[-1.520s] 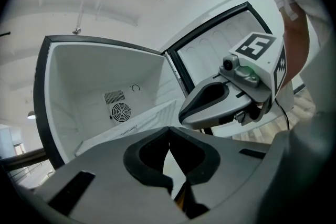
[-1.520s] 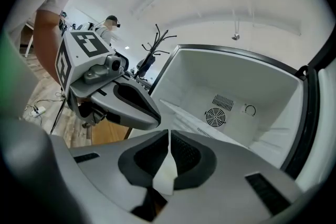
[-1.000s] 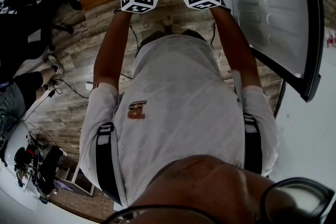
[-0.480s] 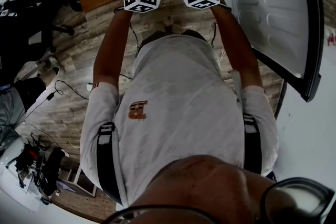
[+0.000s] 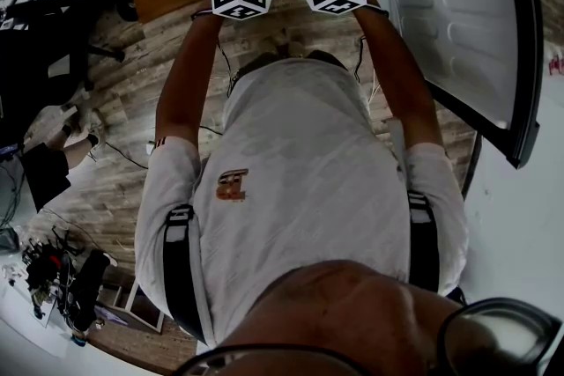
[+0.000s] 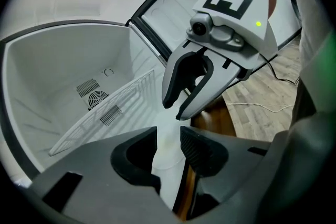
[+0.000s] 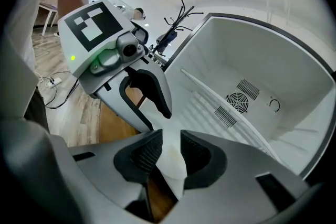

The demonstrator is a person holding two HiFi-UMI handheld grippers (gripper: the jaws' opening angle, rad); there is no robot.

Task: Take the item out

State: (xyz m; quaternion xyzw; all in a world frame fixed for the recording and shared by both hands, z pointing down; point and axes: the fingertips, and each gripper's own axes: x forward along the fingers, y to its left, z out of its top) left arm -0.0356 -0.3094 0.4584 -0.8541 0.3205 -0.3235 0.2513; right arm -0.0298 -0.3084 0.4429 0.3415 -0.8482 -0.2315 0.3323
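White thin item, kind not discernible, lies between the jaws of both grippers. It is outside the refrigerator compartment, which opens at 2 o'clock from it in the right gripper view. Right gripper: jaws slightly apart and opening, item between them. Left gripper: jaws wider apart, also opening, same item between them. Wire shelf sits tilted inside the compartment; door stands open at 1 o'clock in the head view. Step, as judged: release, the item already being out. The next move calls for both grippers to draw clear without snagging it.
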